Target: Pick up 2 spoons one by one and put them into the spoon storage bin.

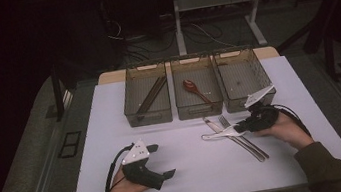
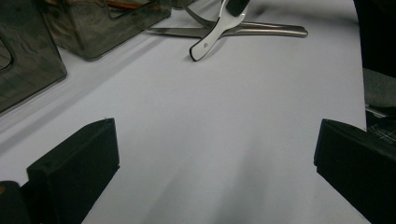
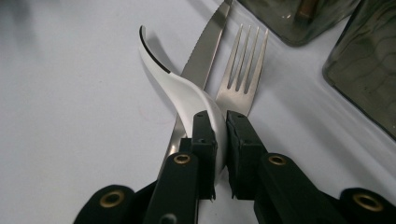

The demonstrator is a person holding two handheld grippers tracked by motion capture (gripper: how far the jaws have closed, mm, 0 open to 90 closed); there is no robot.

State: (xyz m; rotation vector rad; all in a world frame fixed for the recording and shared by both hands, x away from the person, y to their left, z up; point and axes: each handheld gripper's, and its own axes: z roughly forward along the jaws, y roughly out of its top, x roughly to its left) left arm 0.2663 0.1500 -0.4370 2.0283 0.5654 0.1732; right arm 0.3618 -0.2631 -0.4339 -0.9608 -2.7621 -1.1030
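A white ceramic spoon (image 1: 214,135) (image 2: 210,39) (image 3: 177,88) lies across a steel knife (image 1: 211,124) (image 3: 205,51) and beside a steel fork (image 1: 223,120) (image 3: 243,70) on the white table, right of the middle. My right gripper (image 1: 238,129) (image 3: 219,119) is shut on the spoon's bowl end, and the handle sticks out to the left in the high view. Near the front left edge my left gripper (image 1: 162,160) (image 2: 215,158) rests open on the table with nothing between its jaws.
Three dark see-through bins stand in a row at the back. The left bin (image 1: 149,120) holds chopsticks (image 1: 151,96). The middle bin (image 1: 200,112) holds a red spoon (image 1: 195,90). The right bin (image 1: 248,104) looks empty. White table (image 1: 194,173) lies bare between the grippers.
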